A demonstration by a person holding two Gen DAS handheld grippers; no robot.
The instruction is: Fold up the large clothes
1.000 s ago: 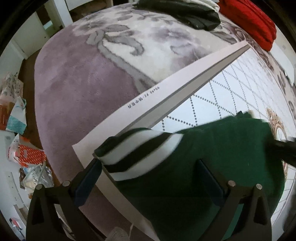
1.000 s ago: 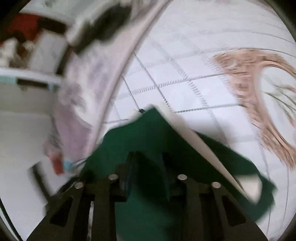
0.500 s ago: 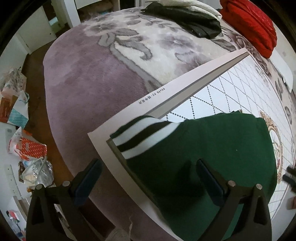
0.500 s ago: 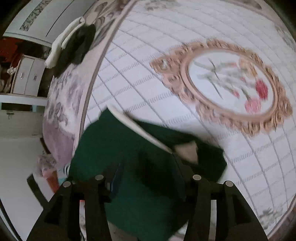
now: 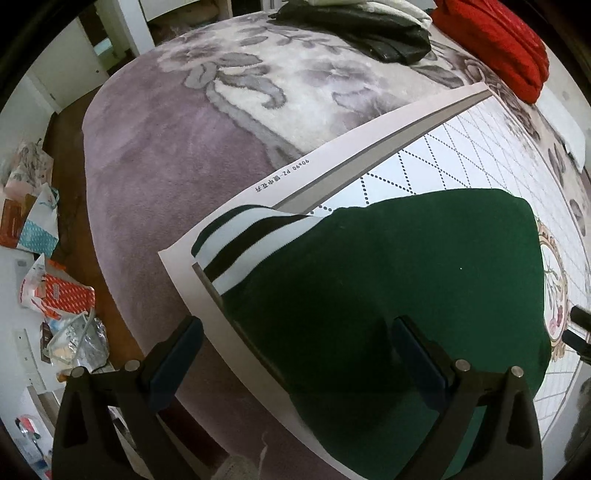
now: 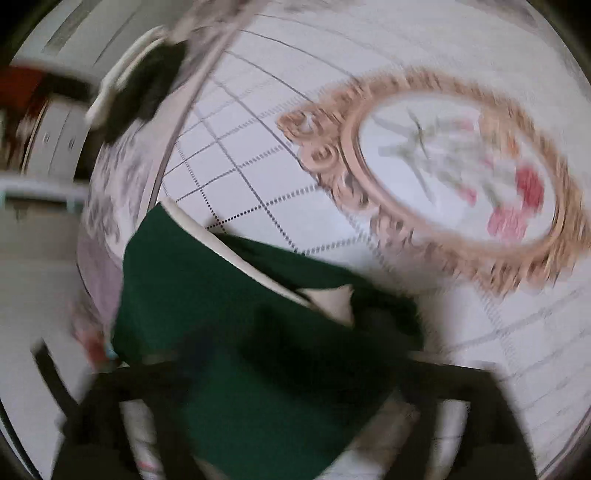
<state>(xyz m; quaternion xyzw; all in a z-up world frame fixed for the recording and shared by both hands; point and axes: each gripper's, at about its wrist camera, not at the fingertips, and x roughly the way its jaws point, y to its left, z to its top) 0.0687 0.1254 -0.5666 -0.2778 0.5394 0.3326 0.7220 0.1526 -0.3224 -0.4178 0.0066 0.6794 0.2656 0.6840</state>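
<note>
A dark green garment (image 5: 399, 280) with a white-and-black striped cuff (image 5: 243, 243) lies folded on a white checked mat (image 5: 480, 147) on the bed. My left gripper (image 5: 295, 350) is open above its near edge, holding nothing. In the right wrist view the same green garment (image 6: 229, 302) shows a cream lining strip (image 6: 332, 302). My right gripper (image 6: 295, 417) is blurred by motion; its jaws stand wide apart over the garment, and nothing shows between them. Its tip also shows at the right edge of the left wrist view (image 5: 580, 332).
The mat lies on a purple floral blanket (image 5: 177, 147). A black garment (image 5: 369, 26) and a red one (image 5: 509, 48) lie at the far end. Bags and clutter (image 5: 44, 280) sit on the floor to the left. The mat has a gold oval picture (image 6: 461, 184).
Both grippers have pulled back and up from the green garment. The right gripper has let go of it and opened wide. The garment now lies flat and folded.
</note>
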